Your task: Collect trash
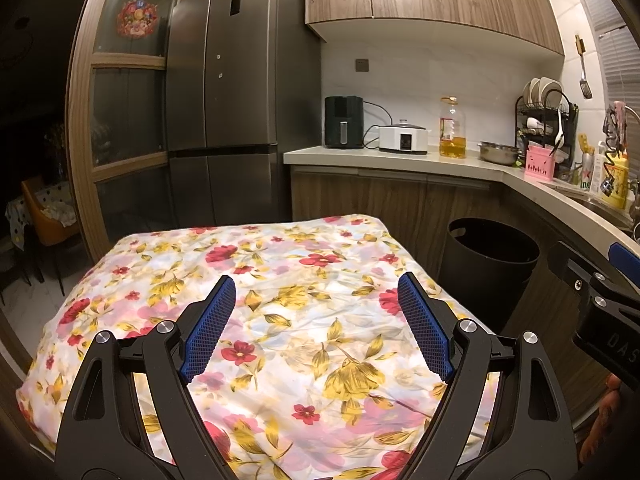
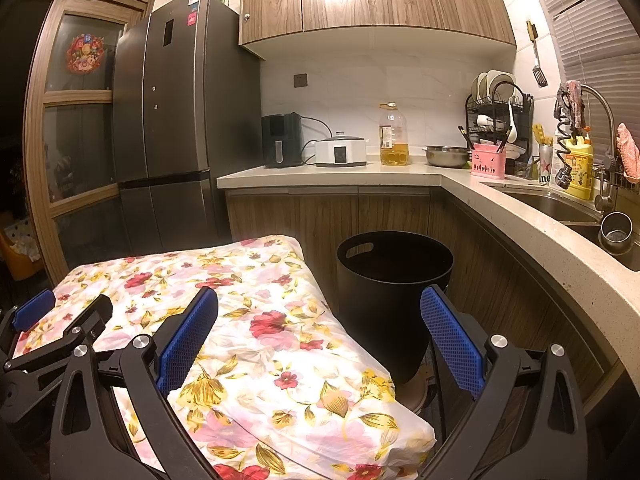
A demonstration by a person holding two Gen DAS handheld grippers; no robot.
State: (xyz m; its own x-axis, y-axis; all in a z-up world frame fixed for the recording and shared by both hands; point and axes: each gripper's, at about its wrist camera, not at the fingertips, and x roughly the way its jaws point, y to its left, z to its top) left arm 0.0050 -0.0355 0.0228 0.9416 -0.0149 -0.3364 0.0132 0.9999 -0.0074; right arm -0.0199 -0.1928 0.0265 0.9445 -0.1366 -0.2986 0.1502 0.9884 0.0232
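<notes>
- Left wrist view: I am holding my left gripper (image 1: 316,288) over the flowered cloth (image 1: 280,280) that is covering the table; its blue pads (image 1: 210,326) are standing wide apart with nothing between them.
- The black bin (image 1: 490,268) is standing on the floor just past the cloth's right edge, in front of the wooden counter cabinets; its inside is too dark to read.
- This view alone is showing the far left corner of the table and a slice of my right gripper (image 1: 622,258) at the right border, one blue pad visible.
- Right wrist view: my right gripper (image 2: 320,304) is straddling the table's right edge, jaws spread wide and gripping nothing; one pad is hanging over the cloth, the other in front of the bin.
- This view alone is showing the bin's handle cut-out, the sink (image 2: 560,208) with its faucet (image 2: 600,112), and my left gripper from the side at the left border.
- No loose trash is showing on the cloth in either view.
</notes>
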